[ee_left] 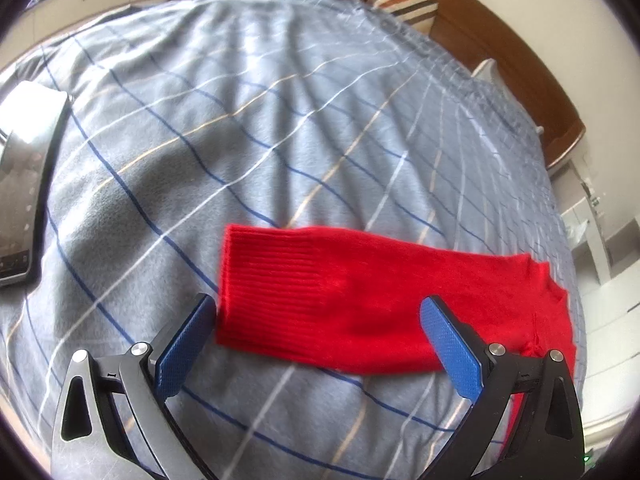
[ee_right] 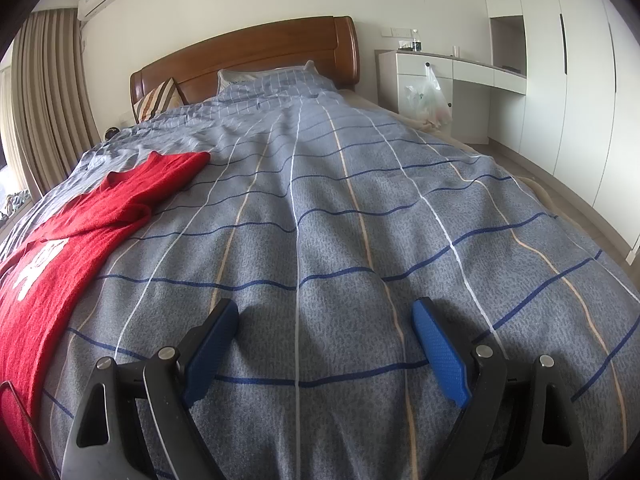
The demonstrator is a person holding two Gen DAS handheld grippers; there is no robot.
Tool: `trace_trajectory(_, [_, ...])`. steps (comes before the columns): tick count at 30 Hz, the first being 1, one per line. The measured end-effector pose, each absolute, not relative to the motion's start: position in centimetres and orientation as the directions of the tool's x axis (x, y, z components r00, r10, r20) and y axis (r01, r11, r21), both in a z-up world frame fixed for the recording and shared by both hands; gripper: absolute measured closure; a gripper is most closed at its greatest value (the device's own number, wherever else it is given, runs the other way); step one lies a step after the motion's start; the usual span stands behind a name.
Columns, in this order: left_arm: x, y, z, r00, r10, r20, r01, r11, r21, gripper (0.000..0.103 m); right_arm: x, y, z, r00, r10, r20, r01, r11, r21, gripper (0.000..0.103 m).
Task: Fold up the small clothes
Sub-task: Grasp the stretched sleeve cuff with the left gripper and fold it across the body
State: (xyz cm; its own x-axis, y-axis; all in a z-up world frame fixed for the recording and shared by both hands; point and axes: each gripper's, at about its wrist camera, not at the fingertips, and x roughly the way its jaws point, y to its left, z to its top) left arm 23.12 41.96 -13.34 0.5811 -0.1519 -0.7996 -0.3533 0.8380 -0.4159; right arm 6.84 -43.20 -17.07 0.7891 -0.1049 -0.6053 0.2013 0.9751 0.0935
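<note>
A small red knit sweater (ee_right: 72, 232) with white lettering lies spread flat on the left side of the bed. In the left wrist view its ribbed sleeve (ee_left: 360, 300) stretches across just ahead of my left gripper (ee_left: 316, 312). The left gripper is open and empty, its blue pads (ee_left: 184, 344) either side of the sleeve's cuff end, hovering just above it. My right gripper (ee_right: 324, 316) is open and empty over bare quilt, to the right of the sweater and apart from it.
The bed is covered by a grey-blue checked quilt (ee_right: 360, 200) with a wooden headboard (ee_right: 248, 48) and pillows at the far end. A laptop (ee_left: 24, 184) lies at the left edge in the left wrist view. A white desk and wardrobes (ee_right: 560, 80) stand right of the bed.
</note>
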Motion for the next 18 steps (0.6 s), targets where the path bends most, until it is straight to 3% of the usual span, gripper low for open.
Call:
trace_trajectory(2, [24.1, 43.4, -14.6, 0.55, -0.156, -0.82, -0.401, 0.812, -0.423, 0.005, 6.8, -43.2, -17.1, 0.789, -0.105, -0.605, 0.201, 0.975, 0.094, 0.015])
trace_trajectory(3, [24.4, 43.7, -15.0, 0.551, -0.152, -0.82, -0.417, 0.802, -0.428, 0.012, 6.8, -43.2, -17.1, 0.789, -0.105, -0.606, 0.201, 0.975, 0.093, 0.015])
trace_trajectory(5, [24.6, 43.3, -14.9, 0.549, -0.115, -0.828, -0.423, 0.816, -0.395, 0.048, 6.8, -43.2, -17.1, 0.789, -0.105, -0.606, 0.201, 0.975, 0.093, 0.015])
trace_trajectory(6, [24.8, 43.1, -14.7, 0.543, -0.108, -0.833, -0.419, 0.824, -0.381, 0.084, 6.8, -43.2, -17.1, 0.789, -0.105, -0.606, 0.201, 0.975, 0.093, 0.015])
trace_trajectory(7, [24.9, 42.8, -14.3, 0.548, -0.126, -0.827, -0.411, 0.82, -0.398, 0.091, 6.8, -43.2, -17.1, 0.789, -0.105, -0.606, 0.201, 0.975, 0.093, 0.015])
trace_trajectory(12, [25.4, 37.7, -7.4, 0.639, -0.119, -0.76, -0.28, 0.885, -0.373, 0.093, 6.8, -43.2, -17.1, 0.79, -0.105, -0.605, 0.201, 0.975, 0.093, 0.015])
trace_trajectory(18, [29.1, 23.0, 3.0, 0.704, -0.281, -0.653, 0.063, 0.94, -0.336, 0.093, 6.8, -43.3, -17.1, 0.789, -0.105, -0.605, 0.201, 0.975, 0.093, 0.015])
